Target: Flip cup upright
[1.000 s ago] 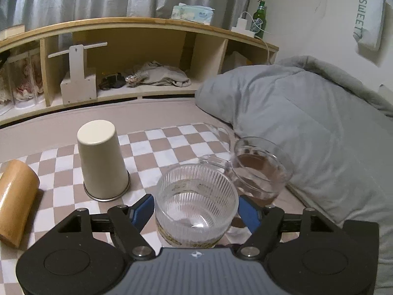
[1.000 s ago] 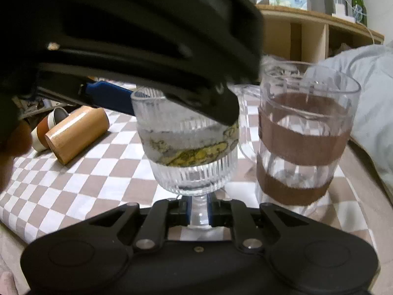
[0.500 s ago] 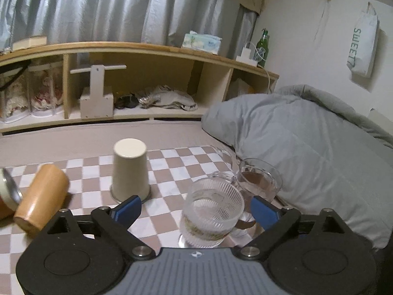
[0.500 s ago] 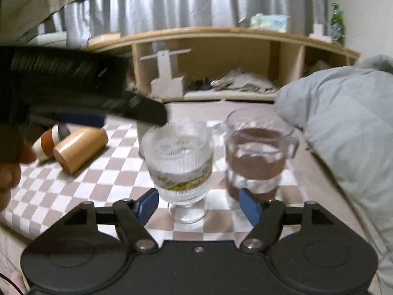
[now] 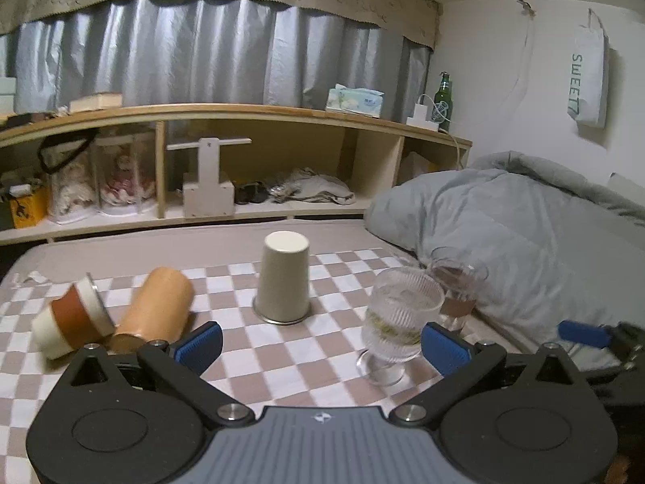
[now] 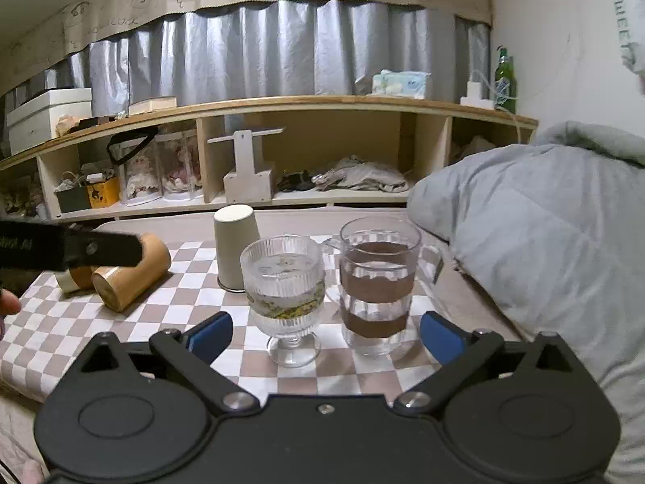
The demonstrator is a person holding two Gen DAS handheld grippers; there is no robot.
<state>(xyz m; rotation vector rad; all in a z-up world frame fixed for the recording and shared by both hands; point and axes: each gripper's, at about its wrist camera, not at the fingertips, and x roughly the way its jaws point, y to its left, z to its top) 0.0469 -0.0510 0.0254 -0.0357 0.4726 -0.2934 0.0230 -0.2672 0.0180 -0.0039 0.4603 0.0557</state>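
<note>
A ribbed glass goblet (image 5: 397, 316) stands upright on the checkered cloth (image 5: 322, 363); it also shows in the right wrist view (image 6: 284, 282). A clear glass mug with brown bands (image 6: 377, 282) stands upright right of it (image 5: 457, 288). A cream cup (image 5: 282, 278) stands upside down behind (image 6: 234, 246). A tan cup (image 5: 155, 310) and an orange-and-white cup (image 5: 70, 320) lie on their sides at the left. My left gripper (image 5: 320, 341) is open and empty, back from the goblet. My right gripper (image 6: 324, 334) is open and empty before the goblet and mug.
A grey duvet (image 5: 524, 242) is heaped at the right, against the mug. A wooden shelf unit (image 5: 242, 169) with jars, cloth and a wooden stand runs along the back. The left gripper's body (image 6: 68, 248) crosses the left of the right wrist view.
Both grippers opened, let go of the goblet and drew back from it. The goblet now stands on the cloth by itself.
</note>
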